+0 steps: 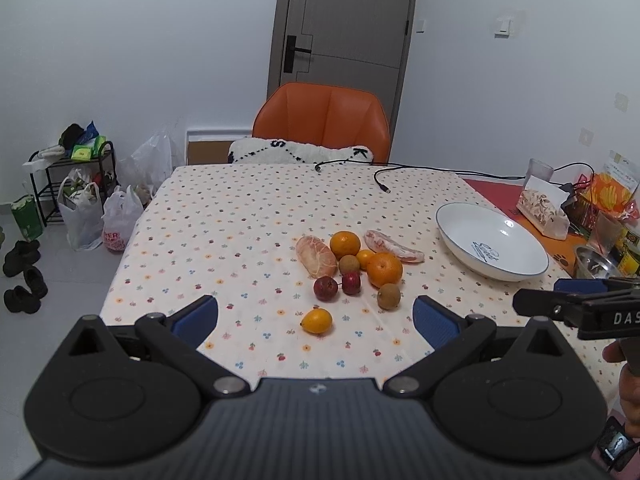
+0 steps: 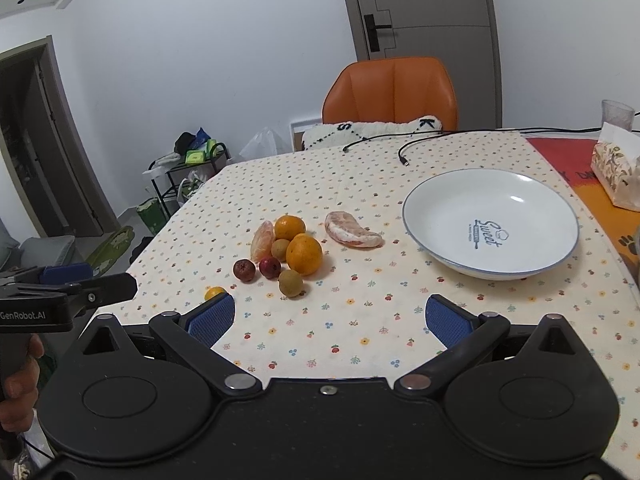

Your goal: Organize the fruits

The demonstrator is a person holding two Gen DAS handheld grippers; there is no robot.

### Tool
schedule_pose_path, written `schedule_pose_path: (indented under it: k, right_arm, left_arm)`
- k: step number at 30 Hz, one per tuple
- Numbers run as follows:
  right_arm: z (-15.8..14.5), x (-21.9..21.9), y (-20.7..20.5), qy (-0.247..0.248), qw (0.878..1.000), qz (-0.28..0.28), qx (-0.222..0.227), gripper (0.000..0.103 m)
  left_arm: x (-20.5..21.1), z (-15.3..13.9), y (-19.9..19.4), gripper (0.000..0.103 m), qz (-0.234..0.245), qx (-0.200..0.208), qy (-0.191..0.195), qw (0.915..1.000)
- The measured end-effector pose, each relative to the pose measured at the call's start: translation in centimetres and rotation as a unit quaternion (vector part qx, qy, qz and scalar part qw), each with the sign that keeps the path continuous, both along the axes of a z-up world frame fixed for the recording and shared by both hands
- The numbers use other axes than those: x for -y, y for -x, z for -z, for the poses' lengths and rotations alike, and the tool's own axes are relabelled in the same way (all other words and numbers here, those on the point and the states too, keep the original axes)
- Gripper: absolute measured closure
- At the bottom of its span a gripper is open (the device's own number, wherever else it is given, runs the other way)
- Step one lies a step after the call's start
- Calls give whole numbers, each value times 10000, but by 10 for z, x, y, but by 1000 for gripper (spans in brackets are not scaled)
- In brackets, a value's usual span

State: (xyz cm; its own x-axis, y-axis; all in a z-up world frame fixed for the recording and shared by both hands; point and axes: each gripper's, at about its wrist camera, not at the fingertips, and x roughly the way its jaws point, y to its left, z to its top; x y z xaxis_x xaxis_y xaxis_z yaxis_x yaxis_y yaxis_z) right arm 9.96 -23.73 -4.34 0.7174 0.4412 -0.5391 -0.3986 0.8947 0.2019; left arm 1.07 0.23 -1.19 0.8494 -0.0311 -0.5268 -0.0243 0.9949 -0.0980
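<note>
A cluster of fruit lies mid-table: two oranges [image 1: 384, 269] [image 1: 345, 244], two kiwis [image 1: 388, 296], two small red fruits [image 1: 326, 288], two peeled pomelo segments [image 1: 316, 261] [image 2: 352, 234] and a small yellow kumquat [image 1: 317, 321] nearest me. A white plate [image 2: 490, 222] with a blue rim stands empty to the right. My left gripper [image 1: 316, 322] is open, hovering just short of the kumquat. My right gripper [image 2: 330, 318] is open over bare cloth, between the fruit and the plate. Each gripper shows in the other's view.
The table wears a floral cloth [image 1: 240, 216]. An orange chair [image 1: 322, 124] stands behind it, and a black cable [image 1: 384, 184] lies at the far edge. A tissue pack [image 1: 542, 210], snacks and a metal bowl [image 1: 594, 266] crowd the right side. Bags and shoes sit on the floor left.
</note>
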Motion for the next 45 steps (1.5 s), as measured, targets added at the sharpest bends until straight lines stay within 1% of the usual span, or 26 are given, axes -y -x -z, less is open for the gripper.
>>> schedule_pose_path:
  k: [3,6,10,13,14,15,17,20,25,28,33,38,42,44,45]
  right_arm:
    - [7,-3,-8,-67,9999,-75,-77,0]
    - [12,-6,-13,-95,9998,-147,-41,0]
    - [17,-8,-21,-233,9993,-280,-91,0]
    - [20,-12,-26,-225,9992,-316,-29,1]
    - [22,-14,-27,-219,9992,-332,-15,4]
    - [23,-15,-29,-218,9991,-358,-6,8]
    - [26,-18,-32,-242,9988,-421,-30,12]
    - [31,-22,-37,-279,9984,-487,-81,16]
    - [36,-26,-46,-343,9978,-537,-176,21]
    - [39,-27,-51,-378,9975,-551,-216,22]
    - [44,-30,-59,-408,9969,-609,-292,29]
    - [50,-36,-67,-420,9961,-681,-383,33]
    - [53,-41,-71,-380,9959,-714,-402,34]
    - [56,-44,-74,-365,9957,-732,-423,35]
    - [57,-45,-75,-364,9955,-746,-448,37]
  left_arm:
    - [-1,5,-6,2,-40,23,25,10000]
    - [-1,10,-12,2,-72,21,49,10000]
    - [-2,18,-20,7,-86,-12,64,9999]
    - [-3,24,-26,10,-85,-71,78,9999]
    - [-4,25,-28,11,-84,-91,84,9999]
    - [-4,27,-30,12,-82,-108,98,9999]
    - [-5,31,-34,15,-82,-144,127,9998]
    - [-6,37,-41,22,-53,-213,177,9996]
    - [-8,48,-52,35,-3,-356,302,9989]
    - [-8,52,-58,38,29,-403,341,9986]
    - [-8,59,-68,44,54,-496,400,9980]
    - [-6,69,-76,49,102,-621,432,9971]
    - [-7,77,-83,62,115,-722,492,9961]
    - [-6,79,-83,69,97,-673,403,9969]
    - [-6,79,-83,74,100,-675,378,9970]
